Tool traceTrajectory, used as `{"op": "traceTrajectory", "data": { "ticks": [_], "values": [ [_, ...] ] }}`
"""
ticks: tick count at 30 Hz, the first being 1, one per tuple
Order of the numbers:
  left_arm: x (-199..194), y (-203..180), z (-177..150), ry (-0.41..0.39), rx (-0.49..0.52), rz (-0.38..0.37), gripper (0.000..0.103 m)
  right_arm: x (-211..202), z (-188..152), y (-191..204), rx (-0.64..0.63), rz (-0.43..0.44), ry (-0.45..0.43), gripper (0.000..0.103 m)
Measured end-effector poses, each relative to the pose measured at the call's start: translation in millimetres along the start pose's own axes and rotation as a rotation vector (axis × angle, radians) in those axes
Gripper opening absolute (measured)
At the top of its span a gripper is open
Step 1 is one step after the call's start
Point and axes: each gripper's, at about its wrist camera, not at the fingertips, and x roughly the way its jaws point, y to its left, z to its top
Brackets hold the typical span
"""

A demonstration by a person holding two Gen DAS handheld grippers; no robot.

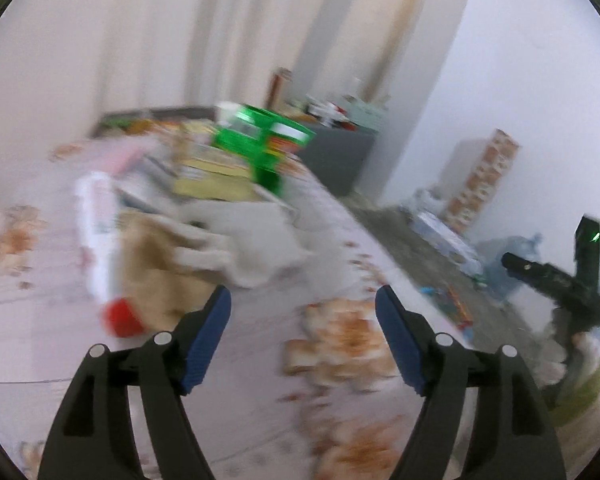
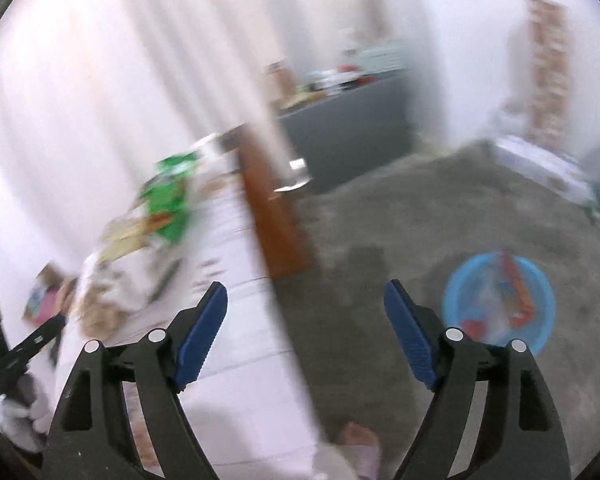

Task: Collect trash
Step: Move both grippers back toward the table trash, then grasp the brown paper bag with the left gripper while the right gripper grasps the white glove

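Observation:
Everything is motion-blurred. In the left wrist view my left gripper (image 1: 304,312) hangs open and empty over a floral-clothed table (image 1: 340,344). Beyond its fingers lies a heap of trash: a white bottle with a red cap (image 1: 96,240), a brown paper bag (image 1: 156,276), crumpled white paper (image 1: 252,248) and green packaging (image 1: 264,140). In the right wrist view my right gripper (image 2: 306,308) is open and empty above the grey floor, just off the table's edge. A blue basin (image 2: 500,304) with red and orange scraps inside stands on the floor to the right of its fingers.
A brown wooden table leg (image 2: 272,216) stands by the table's edge. A dark grey cabinet (image 2: 352,140) with clutter on top sits against the back wall. Boxes (image 1: 480,176) are stacked in the far corner. A foot (image 2: 360,436) shows at the bottom.

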Motion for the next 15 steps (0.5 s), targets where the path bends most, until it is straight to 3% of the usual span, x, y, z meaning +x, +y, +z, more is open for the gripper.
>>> {"op": "traceTrajectory", "data": {
  "ticks": [6, 10, 15],
  "values": [
    [0, 18, -10, -0.028, 0.185, 0.237, 0.073, 54, 4, 99, -0.127, 0.171, 0.114, 0.077],
    [16, 26, -10, -0.039, 0.296, 0.323, 0.073, 83, 8, 156, -0.186, 0.243, 0.161, 0.077],
    [40, 29, -10, -0.032, 0.442, 0.406, 0.073, 128, 18, 207, -0.271, 0.245, 0.193, 0.077]
  ]
}}
